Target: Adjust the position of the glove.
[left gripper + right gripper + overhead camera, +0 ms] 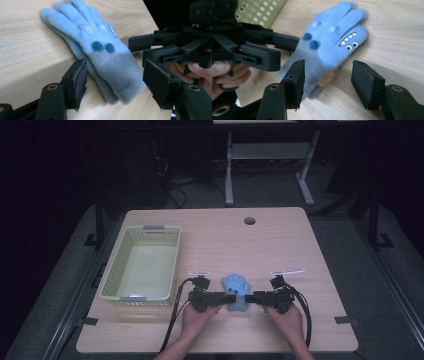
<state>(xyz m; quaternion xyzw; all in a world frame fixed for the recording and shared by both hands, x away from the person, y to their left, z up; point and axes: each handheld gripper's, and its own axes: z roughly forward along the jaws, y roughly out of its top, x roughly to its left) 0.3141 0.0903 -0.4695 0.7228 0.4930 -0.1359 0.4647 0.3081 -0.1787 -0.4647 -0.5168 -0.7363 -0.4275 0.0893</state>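
So we've got a fuzzy light-blue knit glove with a little monster face (237,290) lying flat on the pale wooden desk (280,240), near the front edge, with the pale yellow perforated plastic basket (141,262) sitting off to its left. We're coming at the cuff end from both sides: the left gripper (113,82) has its jaws partway open around the grey cuff, pads not pressing on the fabric yet, and the right gripper (327,80) is the same story, jaws standing apart with the cuff and its orange patch between them. Neither one is holding anything right now. Our guess is the step here is pinching the cuff on both edges, maybe to lift the glove over to the basket. To do it well, we'd sink the lower pads right down to the desk so they catch both layers of the knit, not just the fluff on top, and close gently and evenly on each side. The two grippers are really close together, so watch they don't bump.
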